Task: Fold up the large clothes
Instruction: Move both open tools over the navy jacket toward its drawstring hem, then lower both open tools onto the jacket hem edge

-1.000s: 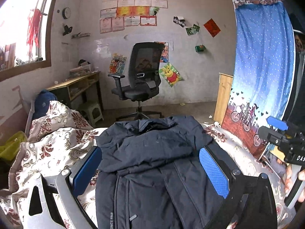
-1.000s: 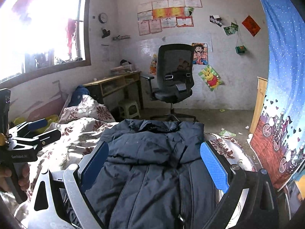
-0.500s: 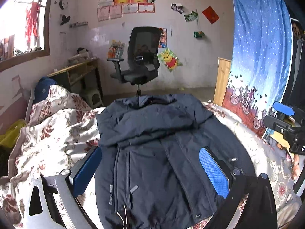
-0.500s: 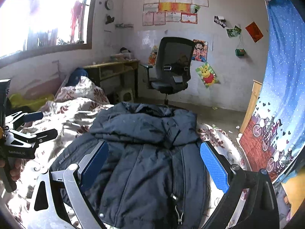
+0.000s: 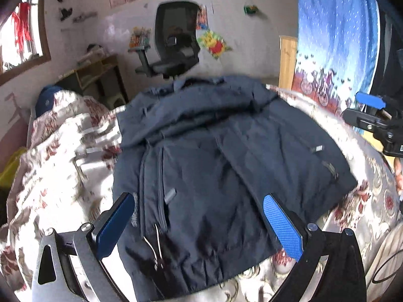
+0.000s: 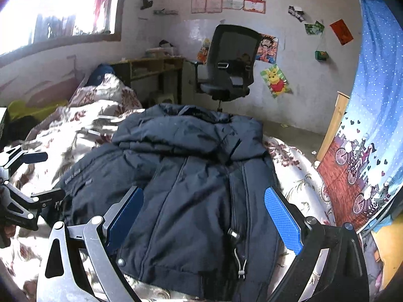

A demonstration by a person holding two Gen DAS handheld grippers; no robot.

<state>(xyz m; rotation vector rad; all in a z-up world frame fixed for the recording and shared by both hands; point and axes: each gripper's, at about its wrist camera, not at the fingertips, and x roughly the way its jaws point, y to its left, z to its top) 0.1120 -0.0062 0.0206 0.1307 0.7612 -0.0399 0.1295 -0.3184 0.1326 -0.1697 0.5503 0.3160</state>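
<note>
Our left gripper and right gripper, both spread and empty, hover over the dark padded jacket (hood folded down); body folds remain, we judge.

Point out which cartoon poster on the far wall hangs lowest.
The yellow bear poster, tilted, to the right of the office chair. The other cartoon poster sits higher, just behind the chair's backrest; the certificates hang higher still.

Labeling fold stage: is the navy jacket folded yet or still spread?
Partly folded. The navy jacket lies on the floral bedspread, sleeves folded across its upper part, hem still extended. Both grippers open, holding nothing.
</note>
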